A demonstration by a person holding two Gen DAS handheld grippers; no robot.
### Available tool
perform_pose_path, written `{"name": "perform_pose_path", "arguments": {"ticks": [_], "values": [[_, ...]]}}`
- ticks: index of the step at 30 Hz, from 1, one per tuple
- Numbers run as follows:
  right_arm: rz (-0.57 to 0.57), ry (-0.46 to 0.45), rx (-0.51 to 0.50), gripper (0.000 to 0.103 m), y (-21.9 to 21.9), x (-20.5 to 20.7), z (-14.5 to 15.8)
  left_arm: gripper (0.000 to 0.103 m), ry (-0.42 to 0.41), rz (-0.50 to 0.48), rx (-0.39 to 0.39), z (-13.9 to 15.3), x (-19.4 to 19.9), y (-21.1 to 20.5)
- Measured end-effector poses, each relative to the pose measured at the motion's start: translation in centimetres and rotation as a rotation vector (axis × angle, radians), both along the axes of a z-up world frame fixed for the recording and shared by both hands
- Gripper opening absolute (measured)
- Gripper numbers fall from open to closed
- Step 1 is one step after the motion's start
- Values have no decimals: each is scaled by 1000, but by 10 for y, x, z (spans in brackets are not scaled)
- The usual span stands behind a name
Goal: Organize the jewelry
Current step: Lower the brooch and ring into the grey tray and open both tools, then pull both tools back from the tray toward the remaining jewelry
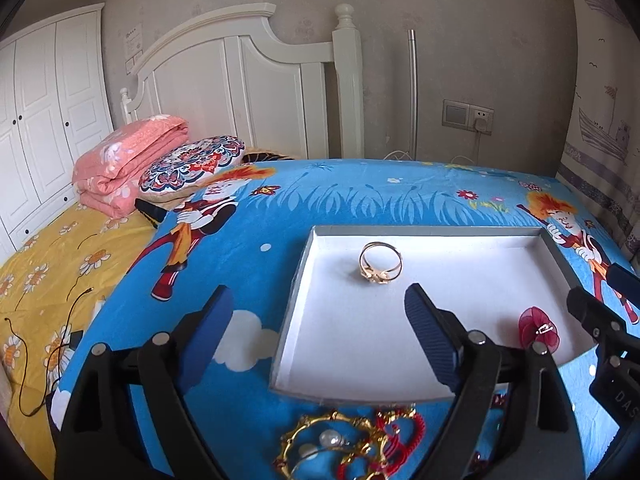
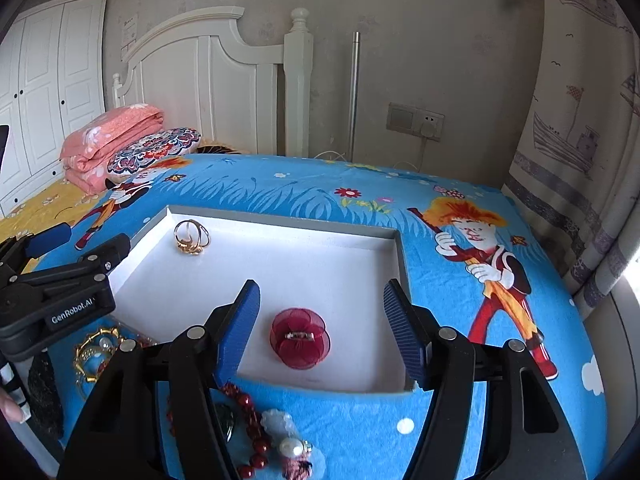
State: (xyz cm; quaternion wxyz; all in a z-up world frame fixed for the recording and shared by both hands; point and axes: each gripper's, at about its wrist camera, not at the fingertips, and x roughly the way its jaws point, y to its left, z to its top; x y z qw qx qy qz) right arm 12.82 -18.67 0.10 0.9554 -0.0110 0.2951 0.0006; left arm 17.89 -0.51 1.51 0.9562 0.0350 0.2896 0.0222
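Observation:
A white tray point(image 1: 500, 240) point(image 2: 280, 218) lies on the blue cartoon cloth. A gold ring point(image 1: 379, 266) point(image 2: 191, 237) rests in its far left part, and a red flower ornament point(image 2: 298, 338) point(image 1: 538, 330) lies near its front edge. My left gripper point(image 1: 320, 324) is open over the tray's left edge, with nothing between its fingers. My right gripper point(image 2: 320, 320) is open with the red flower lying on the tray between its pads, untouched. In front of the tray lie a gold bamboo bangle point(image 1: 320, 440) point(image 2: 94, 354), red cord bracelets point(image 1: 396, 432), a red bead strand point(image 2: 248, 412) and pearl pieces point(image 2: 291, 446).
The cloth-covered table point(image 2: 460, 420) stands beside a bed with a yellow sheet point(image 1: 40, 280), a folded pink quilt point(image 1: 128, 160) and a patterned pillow point(image 1: 192, 160). A curtain point(image 2: 580, 160) hangs at the right. A wall socket point(image 1: 468, 116) sits behind. Thin black cords point(image 1: 40, 360) lie on the bed.

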Motion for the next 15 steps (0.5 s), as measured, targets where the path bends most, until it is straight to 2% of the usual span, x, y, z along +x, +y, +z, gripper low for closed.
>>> {"name": "perform_pose_path", "arguments": {"ticks": [6,15], "values": [[-13,5,49,61,-15,-50,-17,96,-53,10,2,-5,-54,11],[8,11,66,61,-8,-99,-42,97,-43,9,21,-37,-105,22]]}}
